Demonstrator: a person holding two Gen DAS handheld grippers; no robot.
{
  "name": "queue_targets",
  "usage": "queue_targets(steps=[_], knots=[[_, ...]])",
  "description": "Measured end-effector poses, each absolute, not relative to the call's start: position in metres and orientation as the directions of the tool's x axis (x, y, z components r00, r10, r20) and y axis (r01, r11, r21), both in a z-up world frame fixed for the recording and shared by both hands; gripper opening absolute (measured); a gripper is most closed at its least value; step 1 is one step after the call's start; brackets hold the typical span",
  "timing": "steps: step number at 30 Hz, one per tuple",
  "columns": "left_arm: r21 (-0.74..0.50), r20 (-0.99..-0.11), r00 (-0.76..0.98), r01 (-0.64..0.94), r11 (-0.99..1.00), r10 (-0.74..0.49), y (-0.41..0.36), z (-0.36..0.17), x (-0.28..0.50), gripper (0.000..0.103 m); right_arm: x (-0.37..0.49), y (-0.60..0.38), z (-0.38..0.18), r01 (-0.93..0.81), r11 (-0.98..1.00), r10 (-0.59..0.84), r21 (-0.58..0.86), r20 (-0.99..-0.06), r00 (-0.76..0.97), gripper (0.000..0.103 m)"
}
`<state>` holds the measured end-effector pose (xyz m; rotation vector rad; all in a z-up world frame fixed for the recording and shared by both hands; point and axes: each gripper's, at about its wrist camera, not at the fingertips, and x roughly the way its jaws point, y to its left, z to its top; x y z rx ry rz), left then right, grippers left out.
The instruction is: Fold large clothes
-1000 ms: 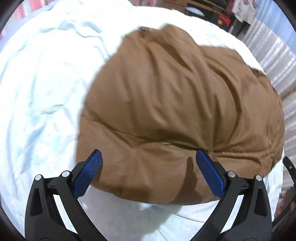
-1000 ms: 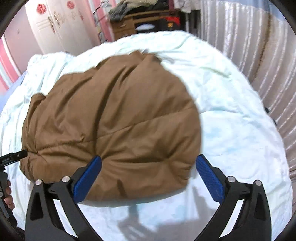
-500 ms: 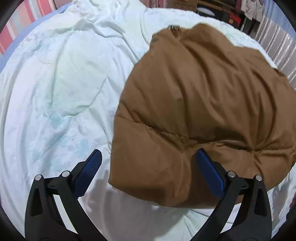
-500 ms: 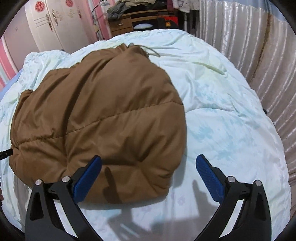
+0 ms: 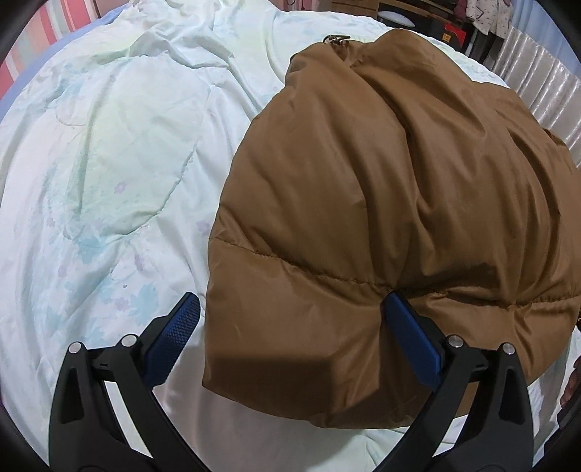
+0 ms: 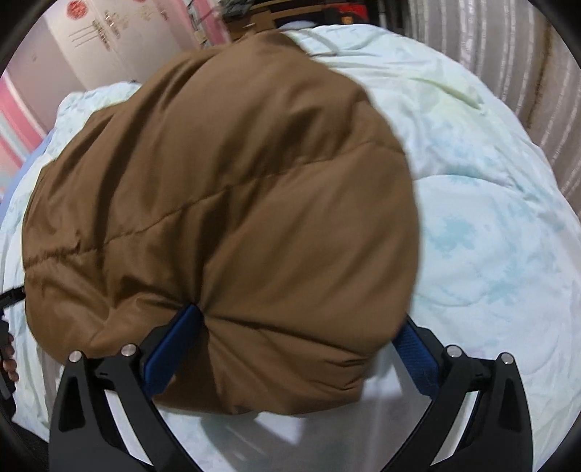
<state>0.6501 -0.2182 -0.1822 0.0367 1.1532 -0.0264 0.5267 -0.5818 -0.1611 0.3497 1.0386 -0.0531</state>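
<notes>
Grippers have closed in on folded brown puffer jacket (image 5: 392, 203) on bed quilt (image 5: 109, 181): left gripper (image 5: 290, 337) and right gripper (image 6: 297, 348) wide open, straddling near corners (nothing clamped); pickup likely next.

Nothing readable showing anywhere. Far ahead of the right claw, up and to the left, two round red emblems (image 6: 74, 6) sitting on the pale wardrobe doors (image 6: 109, 40), too blurred for making out any characters. Far ahead of the left claw, up and to the right, a small yellow label (image 5: 447, 36) sticking on dark furniture, its print too small for reading.
</notes>
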Motion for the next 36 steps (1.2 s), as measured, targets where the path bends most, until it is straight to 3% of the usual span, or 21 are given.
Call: queue_targets(steps=[5, 10, 23, 32, 36], knots=[[0.018, -0.915, 0.404, 0.04, 0.999, 0.0, -0.222, -0.185, 0.659, 0.1, 0.53, -0.563, -0.157, 0.163, 0.96, 0.119, 0.229, -0.858, 0.5, 0.08], [0.004, -0.926, 0.377, 0.052, 0.999, -0.016, -0.224, -0.188, 0.665, 0.1, 0.53, -0.552, -0.153, 0.139, 0.964, 0.124, 0.225, -0.849, 0.513, 0.046], [-0.047, -0.933, 0.354, 0.067, 0.997, -0.068, -0.176, -0.185, 0.666, 0.1, 0.528, -0.546, -0.151, 0.133, 0.974, 0.09, 0.183, -0.854, 0.512, 0.046], [-0.166, -0.937, 0.296, 0.096, 0.981, -0.187, -0.166, -0.205, 0.661, 0.1, 0.528, -0.553, -0.153, 0.131, 0.974, 0.093, 0.185, -0.851, 0.517, 0.049], [-0.126, -0.941, 0.294, 0.147, 0.981, -0.165, -0.178, -0.209, 0.66, 0.1, 0.53, -0.555, -0.154, 0.138, 0.97, 0.102, 0.201, -0.849, 0.518, 0.05]])
